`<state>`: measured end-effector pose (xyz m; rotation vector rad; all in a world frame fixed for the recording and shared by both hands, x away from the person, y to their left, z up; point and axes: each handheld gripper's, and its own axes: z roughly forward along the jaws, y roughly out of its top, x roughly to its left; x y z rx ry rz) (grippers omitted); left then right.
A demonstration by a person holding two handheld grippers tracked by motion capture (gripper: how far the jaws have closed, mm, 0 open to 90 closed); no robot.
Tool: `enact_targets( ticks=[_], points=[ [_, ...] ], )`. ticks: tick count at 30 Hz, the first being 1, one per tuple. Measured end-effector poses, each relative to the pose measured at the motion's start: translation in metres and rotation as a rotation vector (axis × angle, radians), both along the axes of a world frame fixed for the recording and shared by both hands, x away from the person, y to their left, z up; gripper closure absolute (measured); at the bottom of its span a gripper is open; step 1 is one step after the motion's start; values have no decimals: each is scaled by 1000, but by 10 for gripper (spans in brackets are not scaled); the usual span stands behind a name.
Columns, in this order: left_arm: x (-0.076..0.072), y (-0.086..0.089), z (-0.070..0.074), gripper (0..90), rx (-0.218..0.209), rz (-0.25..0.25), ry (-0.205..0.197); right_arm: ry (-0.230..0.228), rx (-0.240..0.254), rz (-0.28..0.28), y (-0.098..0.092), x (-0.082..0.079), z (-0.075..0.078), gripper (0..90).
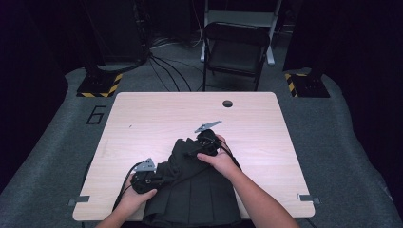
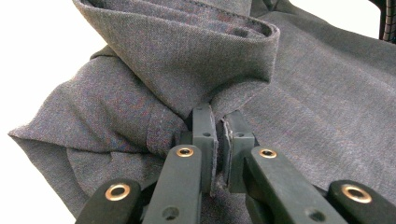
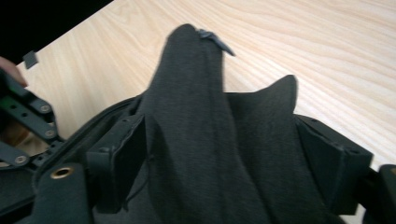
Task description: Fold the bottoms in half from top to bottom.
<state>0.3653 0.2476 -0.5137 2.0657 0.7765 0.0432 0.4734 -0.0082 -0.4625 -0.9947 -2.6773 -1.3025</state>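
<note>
A dark grey pleated garment (image 1: 199, 190) lies bunched on the near half of the wooden table (image 1: 157, 114), hanging over its front edge. My left gripper (image 1: 160, 178) is at the garment's left side, and in the left gripper view it (image 2: 218, 126) is shut on a gathered fold of the grey cloth (image 2: 303, 93). My right gripper (image 1: 190, 149) sits at the garment's far end. Its jaws stand wide in the right gripper view (image 3: 224, 137), with a raised ridge of cloth (image 3: 196, 93) lying loosely between them. The left gripper (image 3: 28, 116) shows at that view's left edge.
The table has a round hole (image 1: 227, 103) near its far edge. A black folding chair (image 1: 235, 47) stands behind the table, with cables on the floor beside it. Yellow-and-black striped stand bases (image 1: 100, 85) (image 1: 304, 83) flank the far corners.
</note>
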Motion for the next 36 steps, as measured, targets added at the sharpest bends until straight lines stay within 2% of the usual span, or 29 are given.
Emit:
enact_targets(
  ticks=[3, 8, 9, 12, 15, 18, 22, 25, 28, 31, 32, 34, 36],
  points=[
    [0, 0, 0, 857, 3, -1, -2, -14, 2, 8, 0, -3, 4, 266],
    [0, 1, 0, 856, -1, -3, 1, -21, 43, 21, -9, -9, 14, 441],
    [0, 1, -1, 855, -8, 9, 2, -22, 53, 25, -10, -11, 16, 484],
    [-1, 2, 1, 846, -11, 10, 19, -43, 44, 47, -15, -15, 21, 610],
    [-3, 4, 5, 789, -27, 19, 41, -72, 46, 72, -18, -20, 24, 704],
    [-6, 9, 13, 688, -61, 33, 37, -98, 44, 80, -20, -26, 28, 743],
    [-9, 18, 26, 528, -88, 93, 8, -115, 64, 73, -25, -29, 31, 749],
    [-10, 22, 33, 453, -91, 134, -14, -117, 79, 70, -28, -31, 31, 749],
    [-5, 22, 38, 401, -106, 166, -14, -126, 87, 64, -29, -33, 31, 748],
    [2, 20, 41, 402, -124, 183, -3, -128, 96, 63, -30, -36, 31, 746],
    [4, 19, 43, 423, -118, 183, 3, -140, 93, 69, -30, -36, 31, 746],
    [8, 18, 44, 572, -88, 201, 7, -138, 99, 66, -32, -37, 32, 745],
    [13, 18, 48, 701, -86, 233, 2, -153, 99, 65, -34, -38, 32, 745]
  ],
)
